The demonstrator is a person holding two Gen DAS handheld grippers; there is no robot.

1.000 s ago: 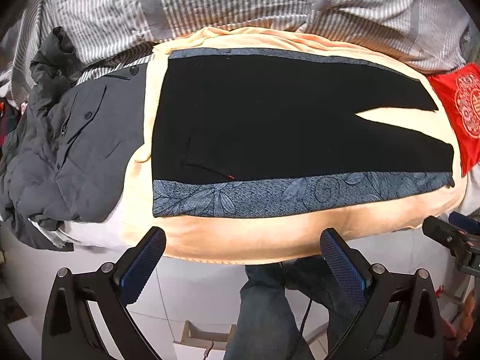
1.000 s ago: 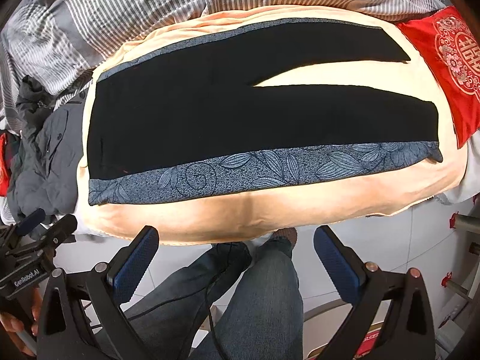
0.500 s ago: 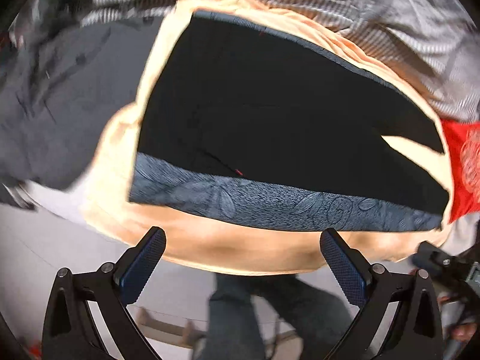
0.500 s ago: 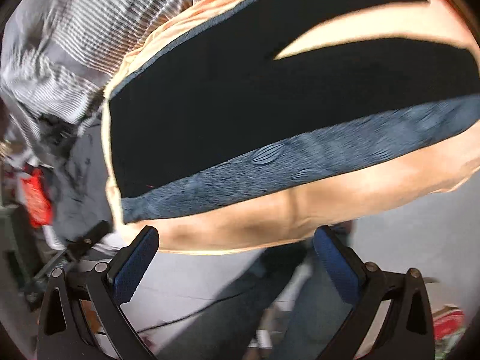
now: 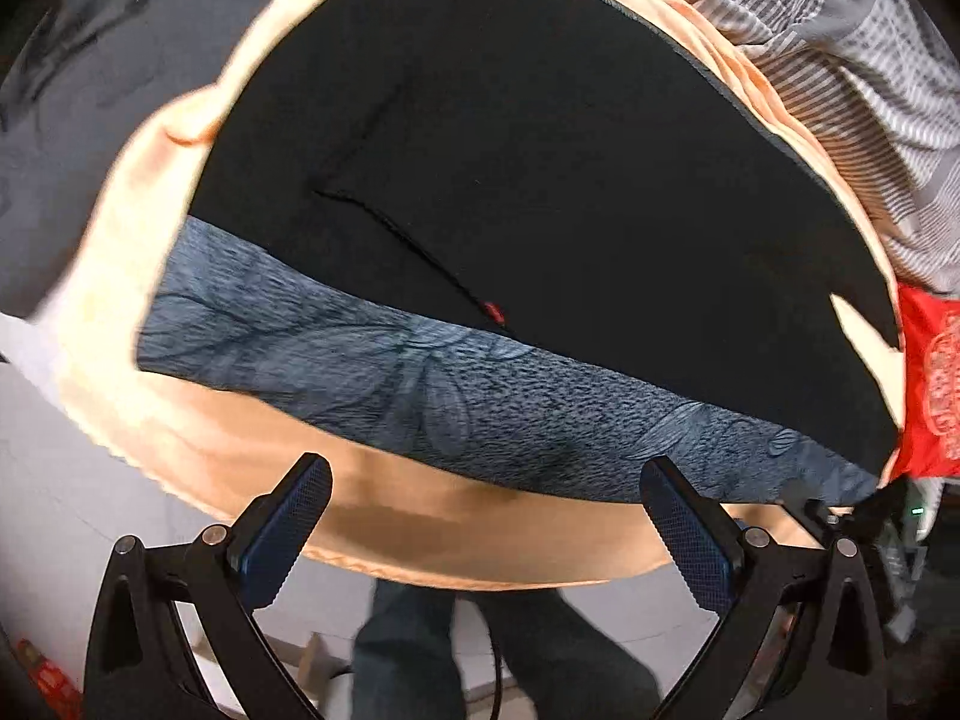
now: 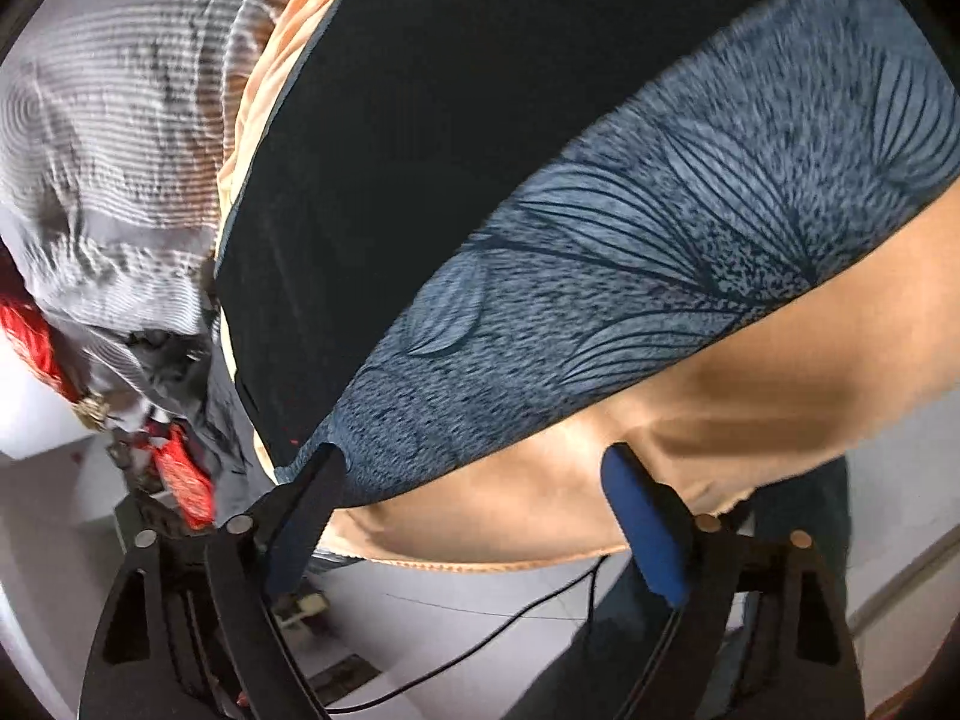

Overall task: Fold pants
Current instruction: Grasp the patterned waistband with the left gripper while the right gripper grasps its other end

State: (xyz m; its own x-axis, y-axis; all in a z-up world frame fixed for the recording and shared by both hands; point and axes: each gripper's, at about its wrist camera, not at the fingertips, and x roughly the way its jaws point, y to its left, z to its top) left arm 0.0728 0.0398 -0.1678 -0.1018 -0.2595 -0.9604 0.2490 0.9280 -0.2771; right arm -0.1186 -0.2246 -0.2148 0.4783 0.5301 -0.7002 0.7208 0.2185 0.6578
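Note:
Black pants (image 5: 540,150) with a blue-grey leaf-patterned side stripe (image 5: 480,396) lie flat on an orange blanket (image 5: 420,528) on a bed. My left gripper (image 5: 483,474) hangs open just above the near stripe by the pocket, with nothing between its fingers. In the right wrist view the pants (image 6: 420,120) and their stripe (image 6: 660,252) fill the frame at a slant. My right gripper (image 6: 474,462) is over the stripe's near corner and the blanket's edge (image 6: 720,420). Its jaws are closing, and the pads press on nothing.
A grey striped duvet (image 5: 840,60) lies behind the pants, a red cushion (image 5: 930,372) at the right, and a dark grey coat (image 5: 90,90) at the left. A person's jeans-clad legs (image 5: 408,648) stand at the bed's edge on a white tiled floor. A black cable (image 6: 480,636) hangs below.
Both grippers have dropped toward the bed and rolled, so the pants look much larger and slanted. The right gripper's fingers stand closer together than before.

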